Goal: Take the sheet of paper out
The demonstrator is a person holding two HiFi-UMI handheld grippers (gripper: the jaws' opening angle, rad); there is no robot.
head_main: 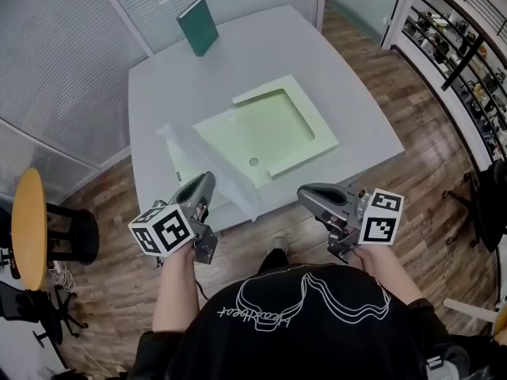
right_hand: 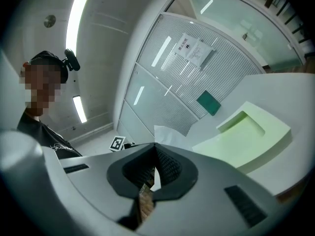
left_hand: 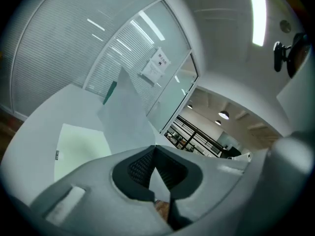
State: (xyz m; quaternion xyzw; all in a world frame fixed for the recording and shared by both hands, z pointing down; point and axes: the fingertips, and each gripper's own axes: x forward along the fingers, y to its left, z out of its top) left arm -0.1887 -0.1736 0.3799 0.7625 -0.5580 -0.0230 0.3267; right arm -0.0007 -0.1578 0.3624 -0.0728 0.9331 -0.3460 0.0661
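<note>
Over the table (head_main: 348,93) front: the left gripper (head_main: 207,180) is clamped on the near corner of the sheet of paper (head_main: 212,161), which is raised across the left edge of the pale green tray (head_main: 318,130).
Right gripper (right_hand: 155,145): jaws together, nothing held, apart from the sheet.
Technique: the sheet looks limp, so draw it up and back evenly until the far end is free.

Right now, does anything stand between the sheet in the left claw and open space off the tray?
Nothing visible blocks it. The left claw is shut on the sheet, which is raised over the near-left part of the pale green tray. The green book stands at the table's far edge, and the right claw is well apart.
</note>
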